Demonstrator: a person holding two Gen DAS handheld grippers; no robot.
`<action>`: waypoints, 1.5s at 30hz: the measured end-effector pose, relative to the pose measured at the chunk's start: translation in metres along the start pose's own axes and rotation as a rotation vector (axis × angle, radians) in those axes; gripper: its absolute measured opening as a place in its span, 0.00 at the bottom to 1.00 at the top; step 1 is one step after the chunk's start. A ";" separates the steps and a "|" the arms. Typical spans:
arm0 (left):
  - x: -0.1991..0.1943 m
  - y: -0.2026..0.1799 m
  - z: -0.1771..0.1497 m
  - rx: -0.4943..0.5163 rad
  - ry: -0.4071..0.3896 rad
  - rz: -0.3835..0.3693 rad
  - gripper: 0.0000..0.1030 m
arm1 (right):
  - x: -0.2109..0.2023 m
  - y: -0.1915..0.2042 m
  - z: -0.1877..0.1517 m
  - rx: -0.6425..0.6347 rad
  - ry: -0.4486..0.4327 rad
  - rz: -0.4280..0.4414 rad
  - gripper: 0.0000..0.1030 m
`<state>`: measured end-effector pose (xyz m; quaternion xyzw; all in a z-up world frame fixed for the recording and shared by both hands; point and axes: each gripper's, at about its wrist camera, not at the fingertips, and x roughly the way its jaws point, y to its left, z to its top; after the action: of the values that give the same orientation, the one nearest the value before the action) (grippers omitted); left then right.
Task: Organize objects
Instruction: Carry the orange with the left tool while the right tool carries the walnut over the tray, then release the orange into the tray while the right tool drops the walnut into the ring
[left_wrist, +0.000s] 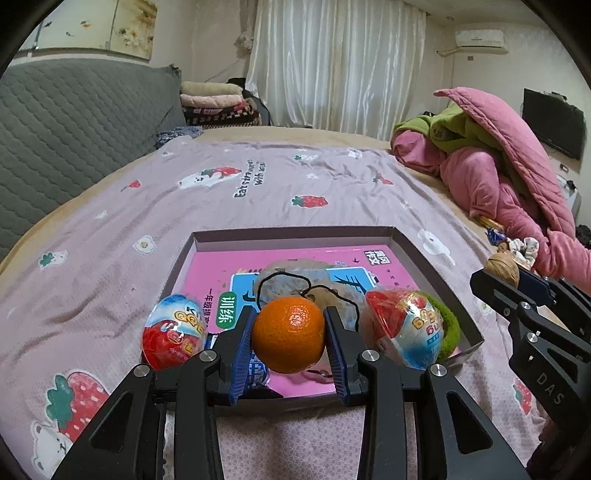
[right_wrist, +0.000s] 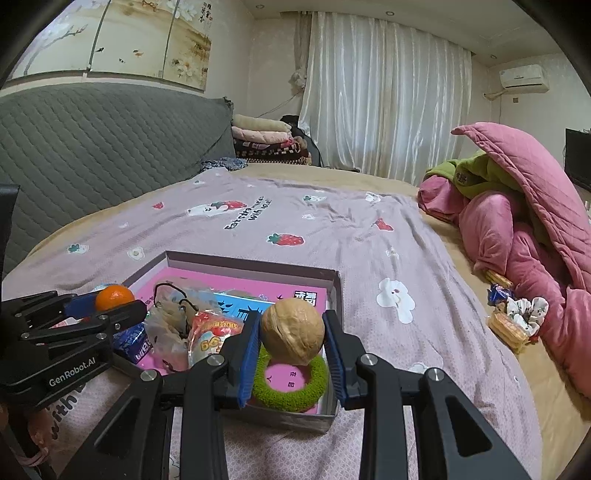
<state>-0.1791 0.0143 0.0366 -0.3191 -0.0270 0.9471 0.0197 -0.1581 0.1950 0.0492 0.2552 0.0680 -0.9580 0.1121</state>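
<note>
One orange (left_wrist: 288, 334) is clamped between the pads of the left hand-held gripper (left_wrist: 289, 343), and one walnut (right_wrist: 293, 331) is gripped by the right hand-held gripper (right_wrist: 291, 347); both are held above the shallow box (left_wrist: 436, 266). Two foil-wrapped eggs (left_wrist: 173, 330) (left_wrist: 404, 326), one green ring (right_wrist: 295, 386) and one pink book (left_wrist: 229, 266) are seen in the box. Beyond, on the bed (left_wrist: 332, 184), one pink quilt (left_wrist: 509, 166) is heaped.

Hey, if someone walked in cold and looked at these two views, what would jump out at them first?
Probably the bright orange clamped in the left tool, held just above the shallow box on the strawberry-print bedspread. Next, the walnut gripped in the right tool over a fuzzy green ring in the box's near corner. Then the pink quilt heaped at the bed's right edge.
</note>
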 end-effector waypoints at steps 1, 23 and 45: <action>0.000 0.000 -0.001 0.001 0.001 0.000 0.37 | 0.001 0.000 0.000 -0.002 0.002 0.000 0.33; 0.032 -0.005 -0.010 0.014 0.096 0.020 0.37 | 0.037 0.001 -0.014 -0.019 0.130 -0.019 0.33; 0.044 -0.024 -0.019 0.106 0.136 0.067 0.37 | 0.062 0.003 -0.030 -0.014 0.237 -0.004 0.33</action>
<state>-0.2017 0.0409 -0.0036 -0.3818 0.0353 0.9236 0.0067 -0.1951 0.1863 -0.0085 0.3657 0.0879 -0.9208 0.1031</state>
